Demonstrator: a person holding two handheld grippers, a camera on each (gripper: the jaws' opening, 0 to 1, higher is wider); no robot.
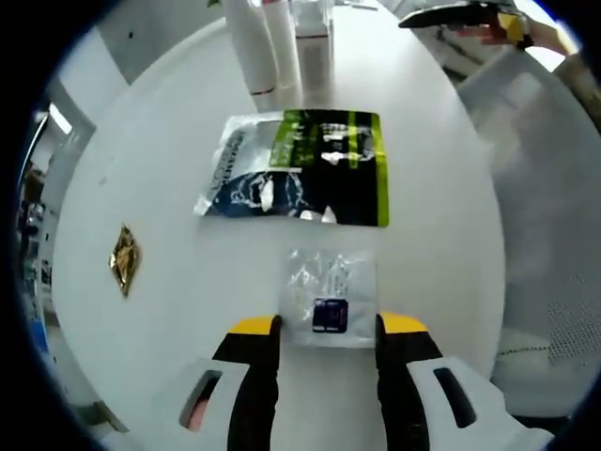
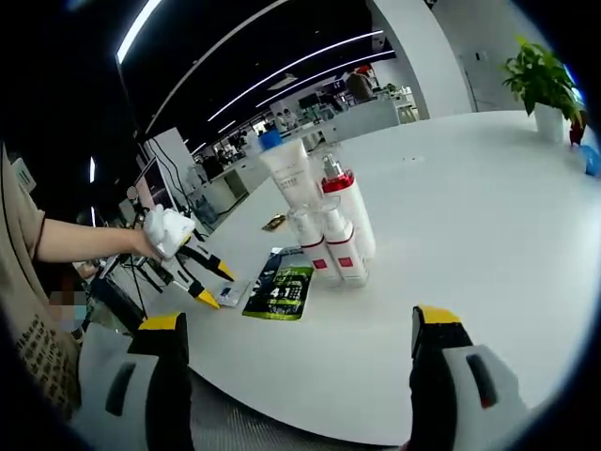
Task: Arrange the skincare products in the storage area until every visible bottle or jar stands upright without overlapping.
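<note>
White round surface [image 1: 169, 188] is seen in an open office with strip lights overhead; near its far edge in the left gripper view, a cluster of white skincare bottles [image 2: 329, 221] is shown standing upright, red bands at their bases, sides touching; a green-and-black sachet [image 1: 300, 167] is laid flat just before them; a small clear packet [image 1: 331, 296] is seen between the parted jaws of the left hand-held gripper [image 1: 327, 326], not clamped; a gold foil wrapper [image 1: 124, 257] lies well apart towards the near left edge; the right hand-held gripper [image 2: 299, 329] is held wide apart, nothing between its jaws; a potted plant [image 2: 543, 80] stands at the far right edge.
</note>
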